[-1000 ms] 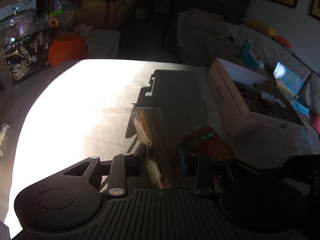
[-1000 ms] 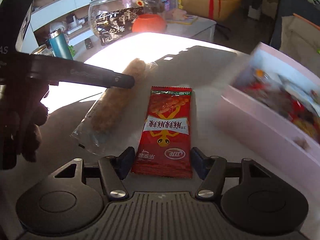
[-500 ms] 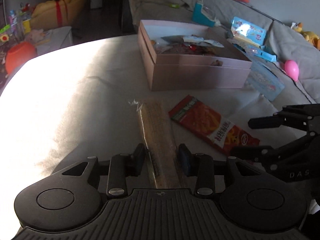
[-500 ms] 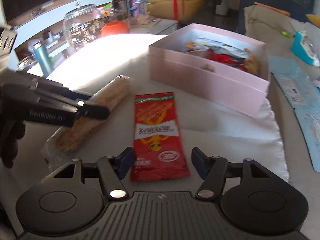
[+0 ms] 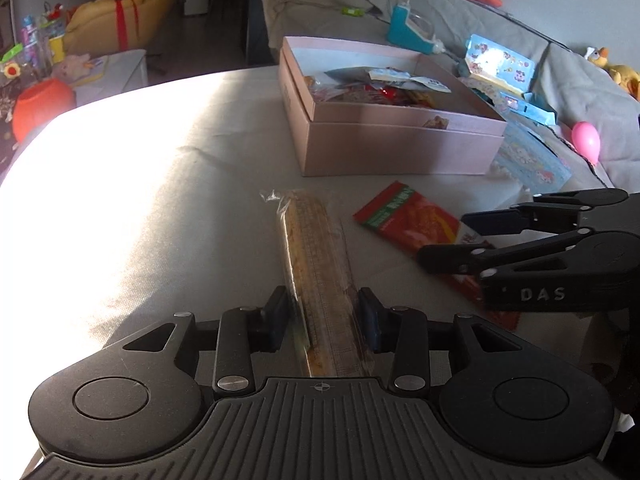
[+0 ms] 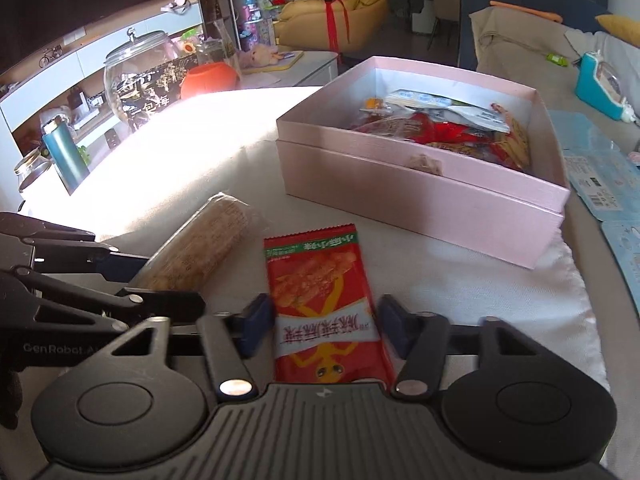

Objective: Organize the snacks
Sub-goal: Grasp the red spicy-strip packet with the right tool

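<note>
The pink box (image 5: 400, 144) sits open on the pale tabletop (image 5: 160, 184), already part-filled with wrappers. On the near side of the box lie two snacks, clear of its front wall: a long clear-wrapped wafer bar (image 5: 316, 248) and, to the right of it, a red snack packet (image 6: 320, 296). The left gripper (image 5: 324, 316) pinches the bar's near end, both pads against the wrapper. The right gripper (image 6: 324, 324) straddles the packet's near end; its jaws have just been closing, pads at the packet's edges, though firm contact cannot be told. Left of the box the sunlit tabletop lies bare to its rounded edge.
</note>
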Tool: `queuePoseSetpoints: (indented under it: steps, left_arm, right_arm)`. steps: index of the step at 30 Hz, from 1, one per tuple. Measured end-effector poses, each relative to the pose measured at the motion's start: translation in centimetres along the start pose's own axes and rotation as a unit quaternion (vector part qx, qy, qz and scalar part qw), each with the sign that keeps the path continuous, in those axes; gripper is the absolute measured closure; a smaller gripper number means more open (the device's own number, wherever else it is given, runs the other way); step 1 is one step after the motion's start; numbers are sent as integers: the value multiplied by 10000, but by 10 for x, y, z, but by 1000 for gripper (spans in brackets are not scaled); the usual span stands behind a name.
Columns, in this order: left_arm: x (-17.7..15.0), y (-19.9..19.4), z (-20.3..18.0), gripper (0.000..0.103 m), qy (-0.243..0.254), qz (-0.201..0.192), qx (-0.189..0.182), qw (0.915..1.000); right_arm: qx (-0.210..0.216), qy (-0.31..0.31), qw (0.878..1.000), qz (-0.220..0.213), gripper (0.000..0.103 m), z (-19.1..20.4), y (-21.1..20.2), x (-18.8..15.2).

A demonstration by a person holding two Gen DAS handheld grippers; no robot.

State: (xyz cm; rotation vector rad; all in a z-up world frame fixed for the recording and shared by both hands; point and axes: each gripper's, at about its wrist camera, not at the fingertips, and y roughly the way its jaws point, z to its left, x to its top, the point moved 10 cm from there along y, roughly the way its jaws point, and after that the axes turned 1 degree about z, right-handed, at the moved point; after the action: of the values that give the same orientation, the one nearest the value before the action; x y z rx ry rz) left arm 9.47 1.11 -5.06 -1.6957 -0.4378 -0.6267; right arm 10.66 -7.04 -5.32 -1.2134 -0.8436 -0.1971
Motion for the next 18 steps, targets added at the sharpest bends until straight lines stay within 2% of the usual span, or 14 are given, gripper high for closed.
queuePoseSetpoints:
  steps: [10,13,18]
  left_arm:
    - [1,1,-7,63,76,38,-25,10000]
    - [-1,2,-21,62,218,61,-233,9995]
    - [-1,5,-28,62,339,76,-227,9991]
  right_arm:
    - [-453,350,9982,-157,44,-43,-20,-23]
    - [-599,289,9976,-218,40,-43,-19,-24]
    - [-688,155,9972,-262,30,-36,-15,-24]
